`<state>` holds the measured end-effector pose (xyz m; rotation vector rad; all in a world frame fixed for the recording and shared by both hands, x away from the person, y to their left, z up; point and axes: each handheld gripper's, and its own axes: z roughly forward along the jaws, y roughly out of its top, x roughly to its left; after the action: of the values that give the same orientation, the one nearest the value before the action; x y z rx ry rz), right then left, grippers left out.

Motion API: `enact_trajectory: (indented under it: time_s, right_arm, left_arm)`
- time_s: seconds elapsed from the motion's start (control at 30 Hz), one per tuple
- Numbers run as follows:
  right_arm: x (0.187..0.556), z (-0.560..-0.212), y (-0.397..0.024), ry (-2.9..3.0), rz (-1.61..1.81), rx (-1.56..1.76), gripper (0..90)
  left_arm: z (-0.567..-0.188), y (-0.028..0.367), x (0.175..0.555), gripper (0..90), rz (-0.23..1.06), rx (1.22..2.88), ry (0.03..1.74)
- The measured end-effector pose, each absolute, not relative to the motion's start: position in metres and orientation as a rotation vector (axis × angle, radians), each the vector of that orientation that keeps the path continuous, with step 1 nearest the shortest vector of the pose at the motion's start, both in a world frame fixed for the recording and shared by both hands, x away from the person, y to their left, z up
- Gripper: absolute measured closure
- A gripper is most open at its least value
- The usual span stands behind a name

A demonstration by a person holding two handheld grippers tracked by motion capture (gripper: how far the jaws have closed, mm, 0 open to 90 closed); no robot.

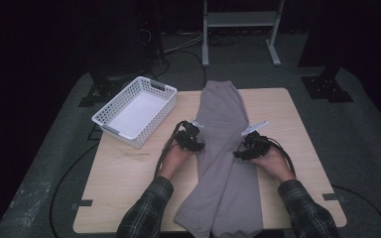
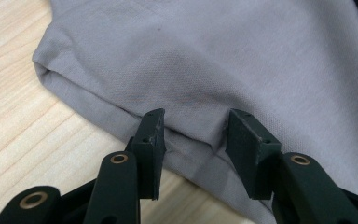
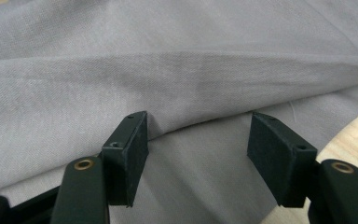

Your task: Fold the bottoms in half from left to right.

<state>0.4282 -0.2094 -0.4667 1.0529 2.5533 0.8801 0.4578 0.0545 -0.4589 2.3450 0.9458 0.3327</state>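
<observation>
Lying flat — soft grey knit trousers (image 1: 225, 148) — smooth pale wood table (image 1: 124, 173).

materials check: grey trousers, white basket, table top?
Grey trousers: looks like soft knit fabric, matte; a fine weave texture shows in the left gripper view, and it creases in folds.
White basket: probably moulded plastic, with lattice walls.
Table top: pale wood or wood-look laminate, with visible grain lines.

Trousers (image 1: 225, 148) lie lengthwise along the surface's (image 1: 124, 173) middle, near edge to far edge; a basket (image 1: 135, 111) sits at the far left corner.
</observation>
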Motion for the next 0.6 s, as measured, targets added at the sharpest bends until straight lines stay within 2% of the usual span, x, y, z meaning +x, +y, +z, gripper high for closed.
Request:
enact_trajectory:
  time_s: [0.17,0.5,0.6]
  right_arm:
    - [0.421,-0.460,-0.213,2.554,0.905,1.067,34.5]
    - [0.391,-0.448,-0.214,2.541,0.933,1.063,32.4]
    - [0.381,-0.447,-0.213,2.538,0.936,1.057,32.5]
  left_arm:
    - [-0.453,0.065,0.450,48.1,0.271,2.257,0.934]
    - [-0.442,0.096,0.408,30.4,0.250,2.213,0.883]
    - [-0.446,0.106,0.392,23.6,0.289,2.236,0.868]
